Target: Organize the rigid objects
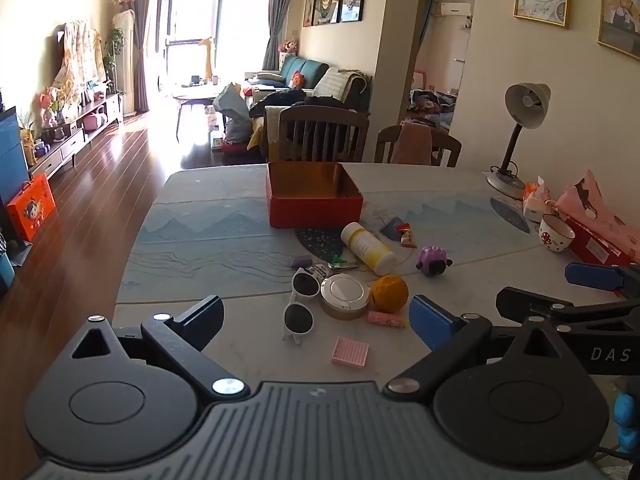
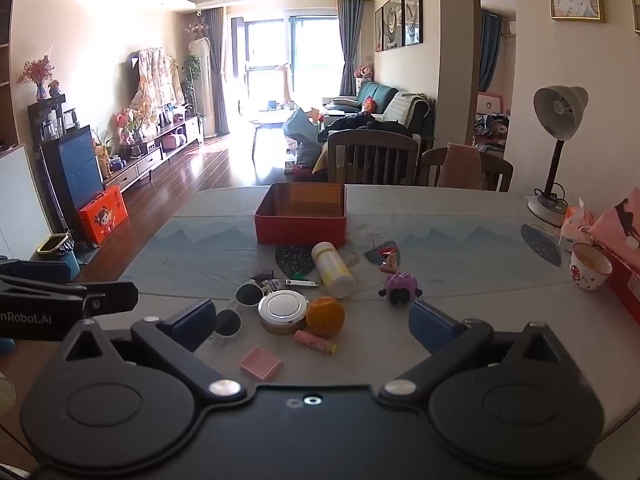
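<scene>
An open red tin box (image 1: 314,200) (image 2: 301,220) stands mid-table. In front of it lies a cluster: a white and yellow bottle (image 1: 367,248) (image 2: 333,269) on its side, white sunglasses (image 1: 301,304) (image 2: 236,314), a round silver-lidded tin (image 1: 345,295) (image 2: 283,311), an orange (image 1: 390,289) (image 2: 325,316), a pink tube (image 1: 386,318) (image 2: 315,342), a pink ridged square (image 1: 350,352) (image 2: 261,363), a purple toy (image 1: 433,261) (image 2: 400,288) and nail clippers (image 2: 301,282). My left gripper (image 1: 316,322) hovers open near the cluster's front. My right gripper (image 2: 310,326) is open too, nothing between its fingers.
A desk lamp (image 1: 518,136) (image 2: 556,152), a tissue pack, a pink bag and a small cup (image 1: 557,233) (image 2: 590,266) crowd the table's right side. Small wrappers (image 1: 402,232) lie right of the bottle. Two chairs (image 1: 322,134) stand behind the table's far edge.
</scene>
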